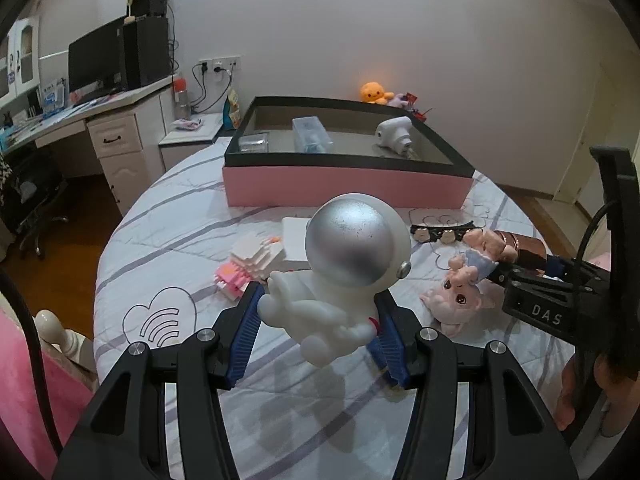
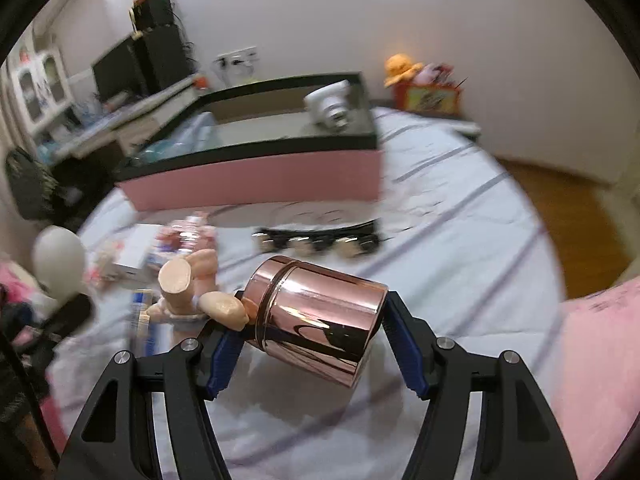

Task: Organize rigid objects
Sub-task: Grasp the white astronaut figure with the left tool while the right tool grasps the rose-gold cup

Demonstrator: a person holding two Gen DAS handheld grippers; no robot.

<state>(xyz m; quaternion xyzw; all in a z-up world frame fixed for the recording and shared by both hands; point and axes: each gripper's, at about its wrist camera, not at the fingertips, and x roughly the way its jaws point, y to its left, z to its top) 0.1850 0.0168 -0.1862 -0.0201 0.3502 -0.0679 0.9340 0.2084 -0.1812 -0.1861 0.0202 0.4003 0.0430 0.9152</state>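
Note:
My left gripper [image 1: 320, 300] is shut on a white astronaut figure [image 1: 344, 276] with a silver helmet, its blue pads pressing on both sides, and holds it above the bed sheet. The right gripper [image 2: 314, 306] is shut on a rose-gold cylindrical tin [image 2: 316, 320] that lies tilted between its pads. From the left wrist view that tin [image 1: 520, 246] shows at the far right. A pink-faced doll [image 1: 460, 296] lies upside down beside it, feet [image 2: 180, 276] against the tin. Ahead stands a pink box with a black rim [image 1: 344, 190].
The box holds a white instant camera [image 1: 396, 134] and clear plastic cases [image 1: 312, 140]. On the sheet lie a white box [image 1: 294, 248], a pink block model [image 1: 244, 268] and a black strip with metal discs [image 1: 440, 234]. A desk stands left, floor right.

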